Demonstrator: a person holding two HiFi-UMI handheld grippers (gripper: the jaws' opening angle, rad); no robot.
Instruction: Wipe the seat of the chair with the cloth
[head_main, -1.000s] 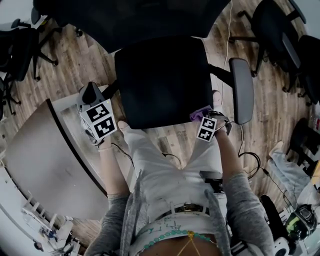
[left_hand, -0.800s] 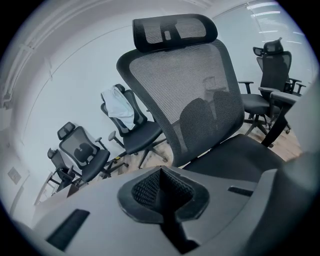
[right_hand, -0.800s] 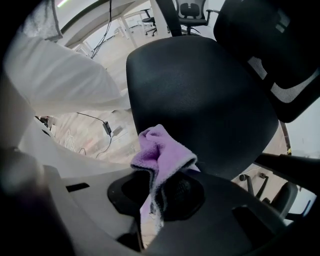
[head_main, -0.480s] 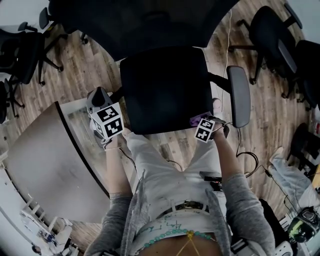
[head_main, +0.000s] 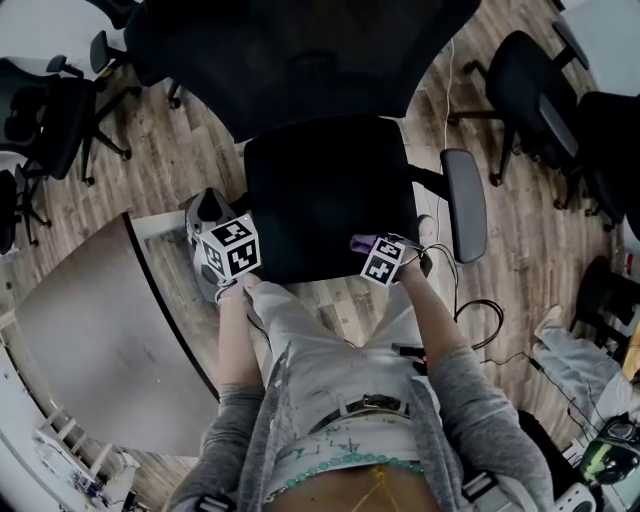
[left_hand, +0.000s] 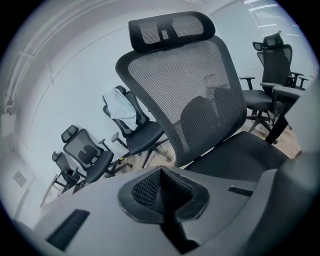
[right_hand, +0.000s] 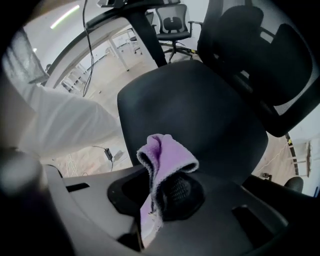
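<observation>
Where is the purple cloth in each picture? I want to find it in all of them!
Head view: the cloth sits at the front edge of the seat, right of the middle.
Left gripper view: not in it.
Right gripper view: lower middle, pinched in the right gripper, with the seat behind it.
Shared landmark: the black seat shows in all three views.

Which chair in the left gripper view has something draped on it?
The office chair left of the big mesh backrest; pale fabric covers its back.
</observation>
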